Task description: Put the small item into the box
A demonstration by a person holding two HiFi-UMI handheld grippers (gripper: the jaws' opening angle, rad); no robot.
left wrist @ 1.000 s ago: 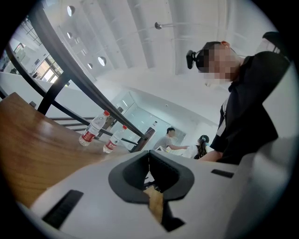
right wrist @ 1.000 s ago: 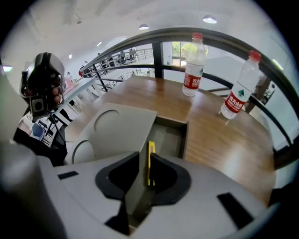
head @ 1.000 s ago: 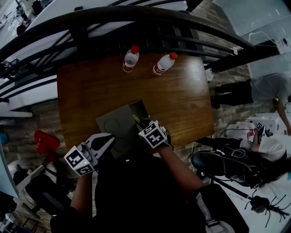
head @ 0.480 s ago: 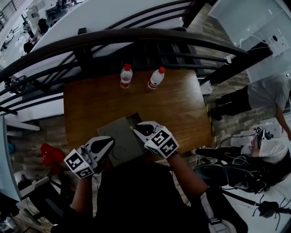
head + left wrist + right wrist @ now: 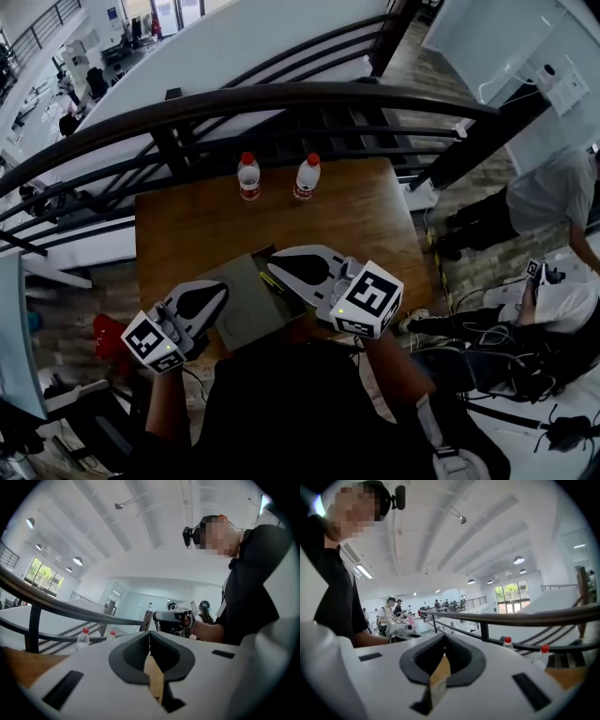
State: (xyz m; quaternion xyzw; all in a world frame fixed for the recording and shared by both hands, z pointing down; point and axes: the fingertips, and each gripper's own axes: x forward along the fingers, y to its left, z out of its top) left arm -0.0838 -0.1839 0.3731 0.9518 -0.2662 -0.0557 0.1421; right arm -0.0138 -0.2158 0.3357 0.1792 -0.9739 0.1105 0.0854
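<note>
Both hand-held grippers are on the box (image 5: 246, 302) at the near edge of the tabletop (image 5: 366, 220). Left hand-held gripper (image 5: 218, 292) is pressed together on a strip of brown cardboard; its own view shows the card wedged between the pads (image 5: 151, 645). Right hand-held gripper (image 5: 275, 257) does the same, pinching a cardboard edge with a pale label on it (image 5: 439, 657). Both views aim up at the ceiling, so each one looks to be gripping a flap from below or from the side.

The small item (image 5: 271, 281) is a thin yellow-green stick lying at the box opening, just beside the right gripper's jaws and apparently already inside, though it is too small to be sure. Its long axis runs from far-left to near-right in the head view, roughly along the open flap. Which end is which can't be told.

Step in hand, as a guess: handling the flaps with the item in. To do it well, keep both pinches firm and move the two sides together — uneven pull could tilt the box and let the stick slide out along its length. Keep the box low over the tabletop.

Two red-capped bottles (image 5: 247, 175) stand well apart at the far edge, by the railing (image 5: 281, 94) — not involved.
</note>
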